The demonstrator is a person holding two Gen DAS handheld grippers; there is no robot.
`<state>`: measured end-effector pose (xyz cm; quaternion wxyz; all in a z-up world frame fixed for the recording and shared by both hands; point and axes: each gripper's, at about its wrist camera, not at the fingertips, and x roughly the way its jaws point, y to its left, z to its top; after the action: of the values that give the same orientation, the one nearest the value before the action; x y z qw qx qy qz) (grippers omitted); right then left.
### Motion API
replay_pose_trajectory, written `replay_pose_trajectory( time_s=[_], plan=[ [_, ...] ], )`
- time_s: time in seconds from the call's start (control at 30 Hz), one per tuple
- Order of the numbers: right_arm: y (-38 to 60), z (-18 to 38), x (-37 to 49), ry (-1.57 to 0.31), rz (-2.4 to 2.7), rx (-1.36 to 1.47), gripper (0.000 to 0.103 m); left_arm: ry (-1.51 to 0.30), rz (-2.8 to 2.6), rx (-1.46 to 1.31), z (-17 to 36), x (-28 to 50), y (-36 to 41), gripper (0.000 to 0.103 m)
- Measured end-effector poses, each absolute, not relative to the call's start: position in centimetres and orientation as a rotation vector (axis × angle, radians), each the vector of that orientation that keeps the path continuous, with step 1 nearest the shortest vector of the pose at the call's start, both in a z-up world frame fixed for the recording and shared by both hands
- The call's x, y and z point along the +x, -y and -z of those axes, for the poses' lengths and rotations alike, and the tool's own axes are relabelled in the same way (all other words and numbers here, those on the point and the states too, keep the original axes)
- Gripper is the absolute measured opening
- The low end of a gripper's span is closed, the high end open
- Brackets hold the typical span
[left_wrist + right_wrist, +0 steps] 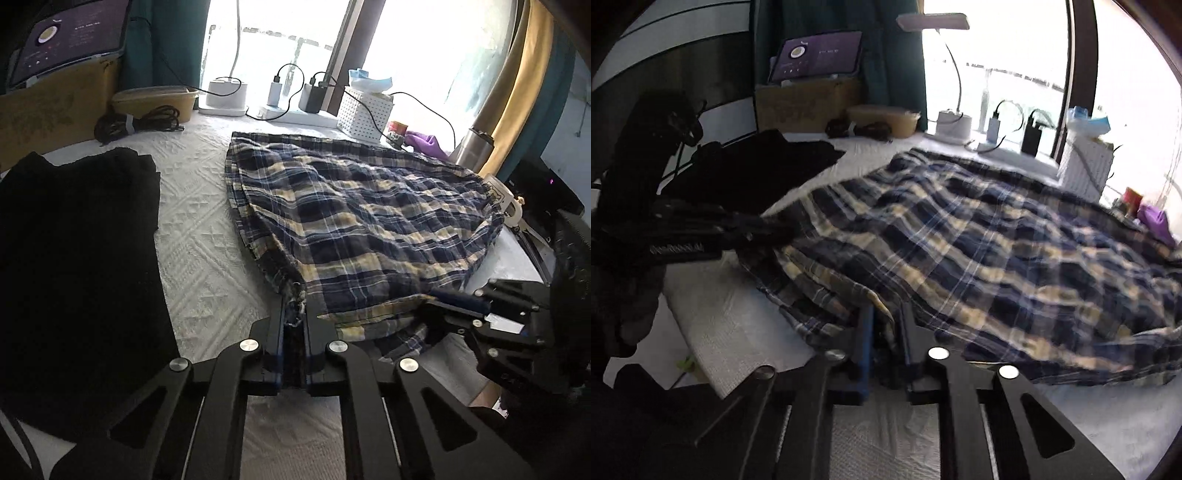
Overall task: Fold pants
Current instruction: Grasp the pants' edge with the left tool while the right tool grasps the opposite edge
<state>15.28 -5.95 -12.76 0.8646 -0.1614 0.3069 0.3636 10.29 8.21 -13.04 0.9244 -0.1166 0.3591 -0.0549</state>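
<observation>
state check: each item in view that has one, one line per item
left gripper: shut on the plaid pants' near corner
right gripper: shut on the plaid pants' near edge
plaid pants: spread on the bed, wrinkled, near edge lifted
black garment: lying flat, untouched
tablet: screen lit

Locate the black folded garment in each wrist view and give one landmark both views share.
Left wrist view: the black garment fills the left side, lying on the white cover left of the plaid pants.
Right wrist view: it lies upper left, beyond the pants.
Shared landmark: the white perforated basket by the window.
</observation>
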Motion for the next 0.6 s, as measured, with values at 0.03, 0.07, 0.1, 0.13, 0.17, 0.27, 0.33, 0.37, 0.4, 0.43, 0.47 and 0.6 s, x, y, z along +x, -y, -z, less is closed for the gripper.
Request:
replay_pose_trajectory(
  time_s=[0.03,0.07,0.1,0.13,0.17,0.27,0.33,0.37,0.4,0.43,0.47,0.6],
  plan=[
    [6.0,12.8,15.2,-0.642,-0.769,-0.338,0.007,-0.735,0.112,-0.237,12.9,10.2,-8.1,0.006],
    [6.1,12.7,15.0,-0.64,-0.778,-0.338,0.007,-0.732,0.113,-0.236,12.6,9.9,-8.1,0.005],
    [6.3,12.5,14.9,-0.639,-0.79,-0.334,0.006,-0.73,0.112,-0.234,12.4,9.7,-8.0,0.005],
    [6.5,12.3,14.7,-0.638,-0.803,-0.329,0.006,-0.73,0.112,-0.233,12.3,9.5,-8.0,0.005],
    [6.7,12.2,14.6,-0.639,-0.814,-0.329,0.006,-0.732,0.112,-0.233,12.2,9.3,-8.0,0.005],
    [6.7,12.7,14.5,-0.662,-0.828,-0.335,0.006,-0.76,0.104,-0.243,12.5,9.0,-8.1,0.005],
    [6.8,12.9,14.4,-0.671,-0.833,-0.333,0.006,-0.785,0.09,-0.258,12.9,9.0,-8.5,0.005],
    [6.9,12.8,14.3,-0.671,-0.842,-0.325,0.006,-0.796,0.085,-0.263,12.9,8.9,-8.6,0.005],
    [7.1,12.7,14.1,-0.67,-0.856,-0.318,0.006,-0.805,0.078,-0.267,13.0,8.7,-8.8,0.005],
    [7.1,12.6,13.9,-0.668,-0.867,-0.314,0.006,-0.809,0.074,-0.269,12.9,8.5,-8.9,0.005],
    [7.1,12.6,13.8,-0.67,-0.876,-0.314,0.006,-0.811,0.075,-0.274,12.8,8.3,-9.0,0.005],
    [6.9,13.6,13.4,-0.686,-0.885,-0.324,0.006,-0.784,0.092,-0.286,11.9,8.0,-9.0,0.006]
  ],
)
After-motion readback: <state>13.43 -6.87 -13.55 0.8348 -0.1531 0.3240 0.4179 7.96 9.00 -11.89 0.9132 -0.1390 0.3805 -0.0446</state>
